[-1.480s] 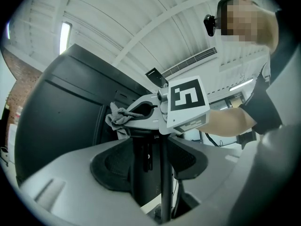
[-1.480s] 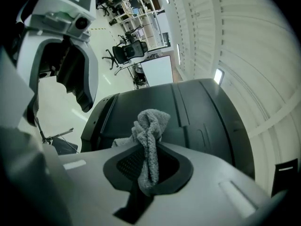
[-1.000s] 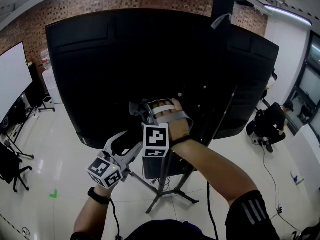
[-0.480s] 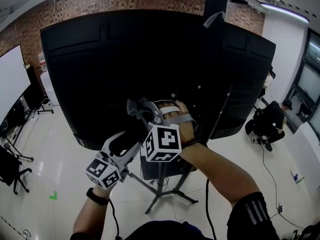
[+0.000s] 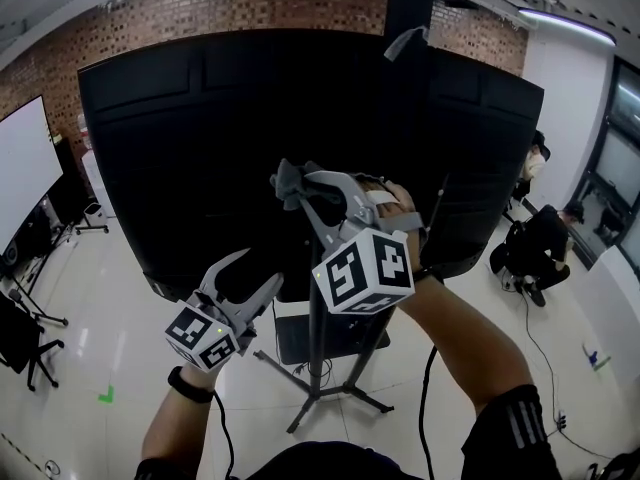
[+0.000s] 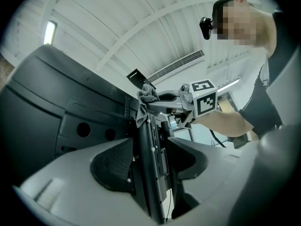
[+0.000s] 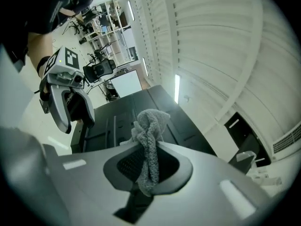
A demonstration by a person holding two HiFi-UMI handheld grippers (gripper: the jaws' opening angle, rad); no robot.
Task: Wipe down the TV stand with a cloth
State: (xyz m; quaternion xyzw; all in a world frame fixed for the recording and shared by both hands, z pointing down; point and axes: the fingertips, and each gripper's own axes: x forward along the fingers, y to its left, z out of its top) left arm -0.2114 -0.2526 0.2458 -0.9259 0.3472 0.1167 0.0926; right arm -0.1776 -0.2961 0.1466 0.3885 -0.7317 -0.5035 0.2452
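Note:
A big black TV (image 5: 200,148) shows its back, mounted on a dark stand post (image 5: 318,343) with splayed legs (image 5: 345,393). My right gripper (image 5: 300,184) is raised high against the TV's back, shut on a crumpled grey cloth (image 5: 284,179); in the right gripper view the cloth (image 7: 149,140) hangs pinched between the jaws of that gripper (image 7: 148,166). Lower left, my left gripper (image 5: 243,277) stands open and holds nothing. In the left gripper view the post (image 6: 151,173) rises between the spread jaws of the left gripper (image 6: 149,164), with the cloth (image 6: 145,102) above.
A whiteboard (image 5: 22,158) and an office chair (image 5: 20,338) stand at the left. A person (image 5: 545,238) sits low at the right, with a cable (image 5: 540,358) trailing over the glossy floor. A brick wall (image 5: 200,3) runs behind the TV.
My right gripper has risen up the TV's back with the cloth, its marker cube now facing me. The left gripper has drifted slightly left and stays open.

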